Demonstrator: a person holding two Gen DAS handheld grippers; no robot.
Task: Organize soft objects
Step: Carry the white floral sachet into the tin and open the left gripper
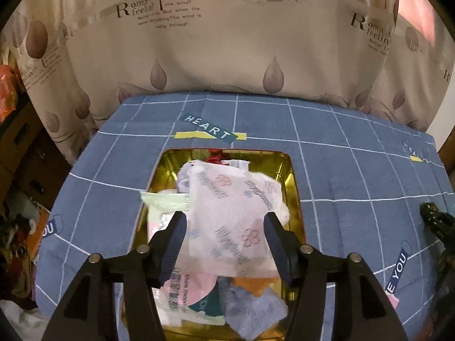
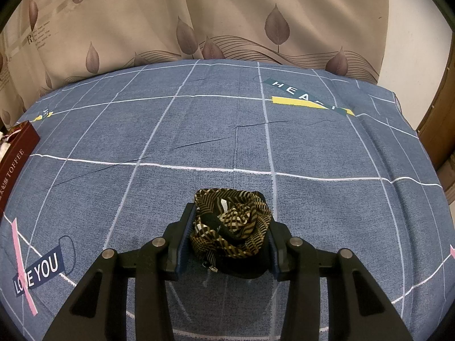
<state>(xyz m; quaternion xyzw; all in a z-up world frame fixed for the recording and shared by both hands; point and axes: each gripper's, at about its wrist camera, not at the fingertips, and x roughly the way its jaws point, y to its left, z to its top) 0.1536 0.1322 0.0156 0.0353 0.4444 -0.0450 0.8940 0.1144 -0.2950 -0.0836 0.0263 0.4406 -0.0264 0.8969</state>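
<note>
A gold tin box lies open on the blue checked cloth, filled with soft things: a white printed pouch, a pale green packet, a lavender cloth and an orange piece. My left gripper hovers over the box, its jaws spread on either side of the white pouch; whether they press it is unclear. My right gripper is shut on a bundled black-and-gold patterned scarf, low over the cloth. The scarf also shows at the right edge of the left wrist view.
A beige leaf-print curtain hangs behind the table. A dark red toffee box side stands at the left edge of the right wrist view. Cardboard boxes and clutter sit off the table's left edge.
</note>
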